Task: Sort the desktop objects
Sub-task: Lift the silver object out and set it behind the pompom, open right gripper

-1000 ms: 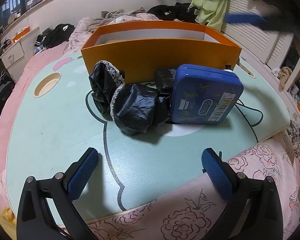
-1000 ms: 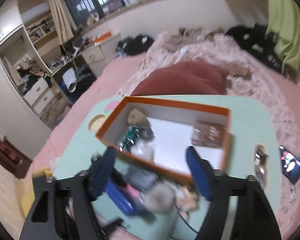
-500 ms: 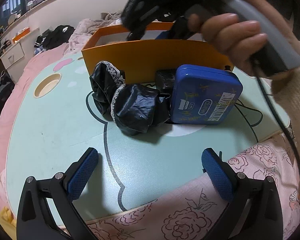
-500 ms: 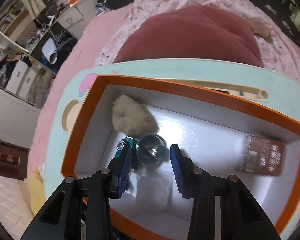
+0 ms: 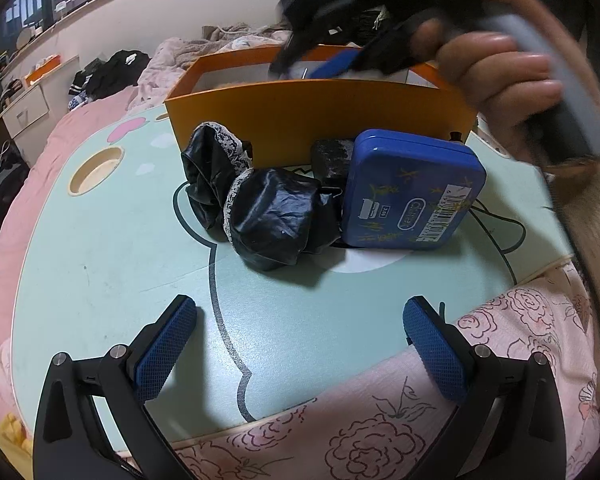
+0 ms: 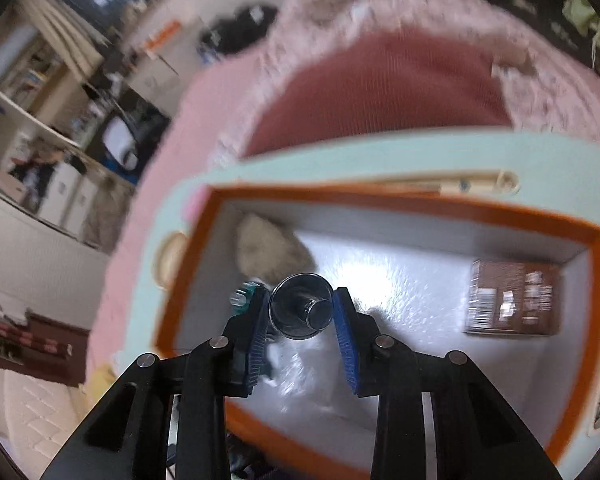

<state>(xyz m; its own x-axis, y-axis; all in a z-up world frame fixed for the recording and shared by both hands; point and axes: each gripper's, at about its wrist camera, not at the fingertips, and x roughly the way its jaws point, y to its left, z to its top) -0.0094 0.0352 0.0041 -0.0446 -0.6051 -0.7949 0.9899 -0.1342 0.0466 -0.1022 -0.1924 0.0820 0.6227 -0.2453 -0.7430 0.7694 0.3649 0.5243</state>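
An orange box [image 6: 596, 240] stands on the mint-green lap table [image 5: 100, 240]. Inside it, my right gripper [image 6: 300, 296] has a round shiny metal piece [image 6: 300, 312] between its blue pads; the jaws are closing and both pads touch its rim. A beige fluffy lump [image 6: 268, 248], a teal item [image 6: 242, 300] and a brown packet [image 6: 512, 300] also lie in the box. In front of the box [image 5: 320, 112] sit a blue tin [image 5: 412, 192], a black lace-edged cloth [image 5: 268, 212] and a small black block [image 5: 330, 156]. My left gripper [image 5: 300, 308] hovers open over the table's near edge.
A person's hand [image 5: 500, 72] holds the right gripper [image 5: 332, 68] over the box's far right. A round cup hole [image 5: 96, 168] is at the table's left. Pink floral bedding [image 5: 380, 432] lies below the table edge, and a dark red cushion [image 6: 380, 88] beyond the box.
The right gripper has come down into the orange box and narrowed its jaws around the round metal piece. The left gripper and the objects in front of the box have stayed put.
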